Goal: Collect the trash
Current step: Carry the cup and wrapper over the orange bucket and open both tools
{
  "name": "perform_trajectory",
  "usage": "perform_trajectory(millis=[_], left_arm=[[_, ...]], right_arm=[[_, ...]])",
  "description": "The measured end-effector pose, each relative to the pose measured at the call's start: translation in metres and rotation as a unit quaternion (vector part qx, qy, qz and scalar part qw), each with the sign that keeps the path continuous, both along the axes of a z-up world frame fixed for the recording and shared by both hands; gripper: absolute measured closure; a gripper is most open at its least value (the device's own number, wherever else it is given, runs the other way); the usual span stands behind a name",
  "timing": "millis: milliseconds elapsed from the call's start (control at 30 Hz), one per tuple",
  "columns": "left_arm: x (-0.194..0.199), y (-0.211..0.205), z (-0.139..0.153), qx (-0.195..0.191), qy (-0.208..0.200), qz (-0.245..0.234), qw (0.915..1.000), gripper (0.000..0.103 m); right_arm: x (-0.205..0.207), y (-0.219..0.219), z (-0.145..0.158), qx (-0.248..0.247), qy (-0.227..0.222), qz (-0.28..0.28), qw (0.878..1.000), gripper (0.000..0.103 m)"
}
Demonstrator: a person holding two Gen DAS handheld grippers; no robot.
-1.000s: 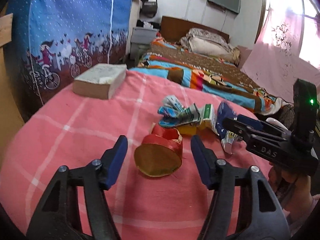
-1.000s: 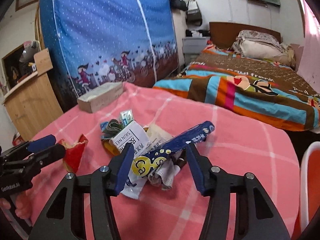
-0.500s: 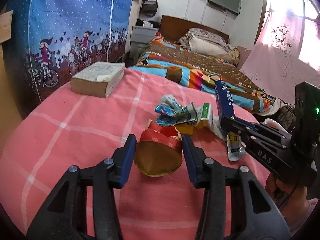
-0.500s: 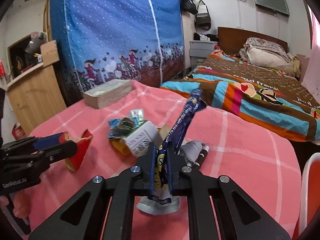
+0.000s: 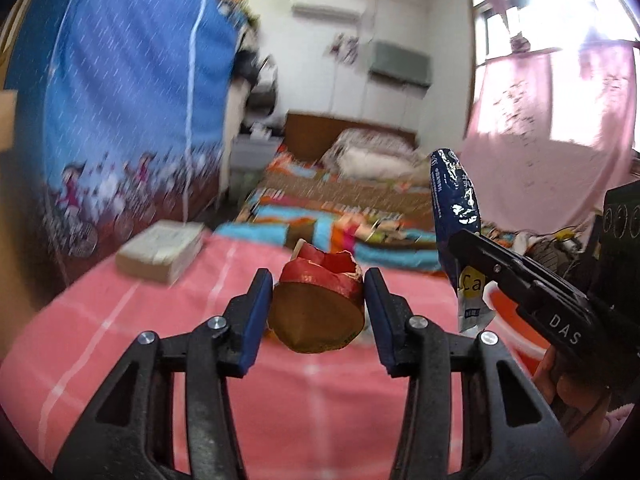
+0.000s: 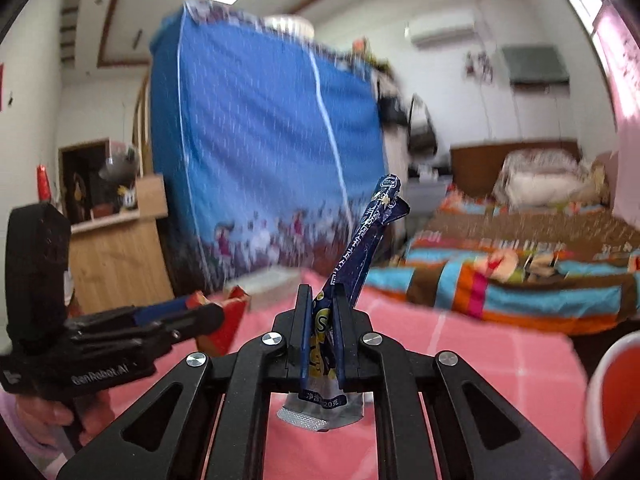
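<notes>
My left gripper [image 5: 318, 312] is shut on a torn red paper cup [image 5: 318, 308] and holds it up above the pink checked table [image 5: 160, 340]. The cup's brown base faces the camera. My right gripper [image 6: 320, 332] is shut on a dark blue snack wrapper [image 6: 360, 252] that sticks up between its jaws, lifted off the table. The right gripper and the wrapper [image 5: 456, 208] also show at the right of the left wrist view. The left gripper [image 6: 196, 316] with the red cup [image 6: 228, 320] shows at the left of the right wrist view. The other trash on the table is out of sight.
A thick book [image 5: 160, 252] lies at the table's far left. An orange-red bin with a white rim [image 6: 612, 392] stands at the right, beside the table. A blue cloth wardrobe [image 6: 260, 160] and a bed [image 6: 520, 264] lie beyond.
Both grippers have risen off the table with their loads: the left with the red cup, the right with the blue wrapper. The views now tilt upward and blur.
</notes>
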State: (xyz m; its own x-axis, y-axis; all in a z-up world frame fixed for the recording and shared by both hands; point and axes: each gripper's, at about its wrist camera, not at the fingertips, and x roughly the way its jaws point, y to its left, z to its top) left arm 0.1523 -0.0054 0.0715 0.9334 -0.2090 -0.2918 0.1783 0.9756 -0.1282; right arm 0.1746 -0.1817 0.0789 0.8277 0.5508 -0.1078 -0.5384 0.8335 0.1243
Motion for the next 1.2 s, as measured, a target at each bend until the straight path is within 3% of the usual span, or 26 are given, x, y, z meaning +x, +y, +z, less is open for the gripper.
perform_trajectory(millis=[167, 333, 567, 700, 867, 1200], left_arm=[[0.003, -0.044, 0.018, 0.016, -0.053, -0.053, 0.9971, 0.053], [0.014, -0.090, 0.023, 0.018, -0.060, -0.115, 0.9914, 0.052], [0.039, -0.155, 0.014, 0.006, -0.014, -0.199, 0.9800, 0.052], [0.042, -0.188, 0.010, 0.004, 0.013, -0.228, 0.9736, 0.052], [0.054, -0.225, -0.004, -0.002, 0.069, -0.262, 0.9625, 0.052], [0.070, -0.272, -0.027, -0.002, 0.139, -0.292, 0.9463, 0.051]], right_arm=[[-0.013, -0.036, 0.016, 0.010, -0.039, -0.047, 0.998, 0.095], [-0.013, -0.082, 0.021, 0.005, -0.047, -0.128, 0.991, 0.095], [-0.011, -0.146, 0.015, 0.012, -0.007, -0.225, 0.974, 0.095], [-0.008, -0.183, 0.001, 0.027, 0.040, -0.268, 0.962, 0.095], [-0.010, -0.208, -0.014, 0.034, 0.081, -0.298, 0.951, 0.094], [-0.005, -0.247, -0.032, 0.053, 0.165, -0.330, 0.928, 0.094]])
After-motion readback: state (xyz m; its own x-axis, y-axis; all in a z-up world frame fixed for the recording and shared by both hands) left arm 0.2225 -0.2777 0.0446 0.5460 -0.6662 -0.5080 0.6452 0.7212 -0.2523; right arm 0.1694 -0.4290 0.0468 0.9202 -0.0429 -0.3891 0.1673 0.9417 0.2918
